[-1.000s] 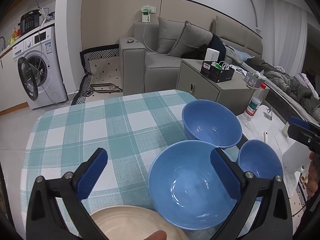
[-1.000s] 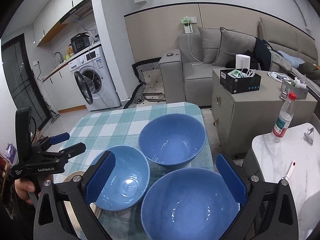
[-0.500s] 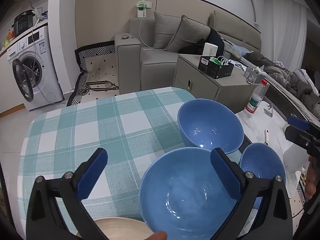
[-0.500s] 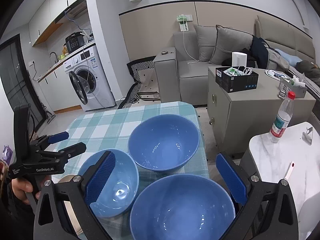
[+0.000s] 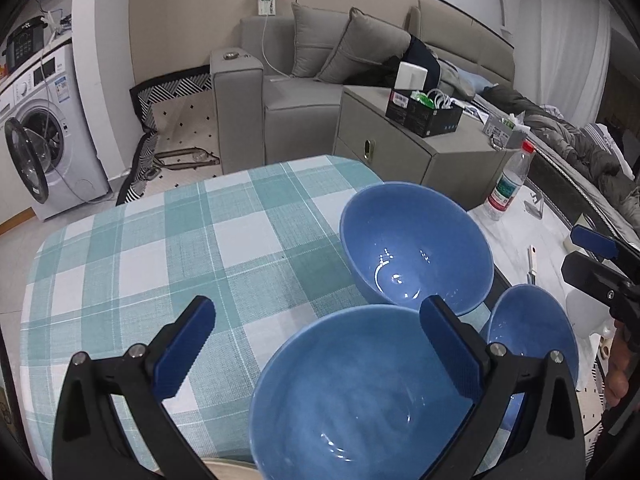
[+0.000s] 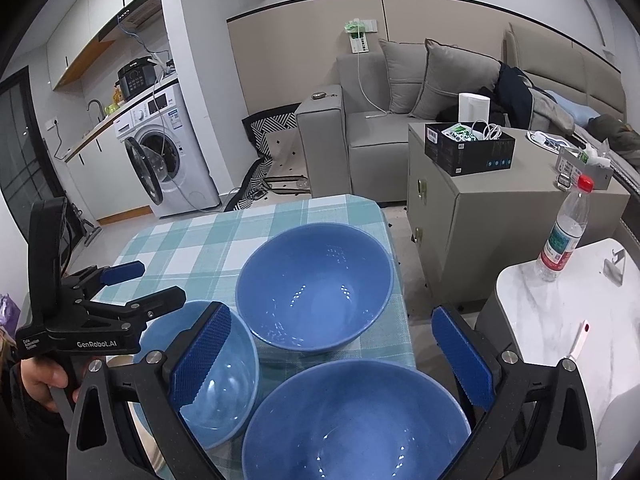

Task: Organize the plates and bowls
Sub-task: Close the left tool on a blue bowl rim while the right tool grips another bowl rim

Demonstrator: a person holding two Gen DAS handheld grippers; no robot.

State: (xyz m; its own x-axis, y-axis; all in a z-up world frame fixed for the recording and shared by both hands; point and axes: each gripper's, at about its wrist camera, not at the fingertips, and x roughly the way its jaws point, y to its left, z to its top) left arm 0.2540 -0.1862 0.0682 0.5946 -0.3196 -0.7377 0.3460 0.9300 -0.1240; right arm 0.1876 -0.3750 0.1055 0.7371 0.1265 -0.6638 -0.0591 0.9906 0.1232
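Blue bowls are all separate on the checked table (image 5: 160, 248) — nothing stacked yet. Your left gripper (image 5: 316, 350) and right gripper (image 6: 332, 354) hang spread, empty. Near bowl (image 5: 360, 396), far bowl (image 6: 314, 286), small bowl (image 6: 218, 372) touch rims; a cream plate (image 5: 228, 472) peeks below — mind the table edge.
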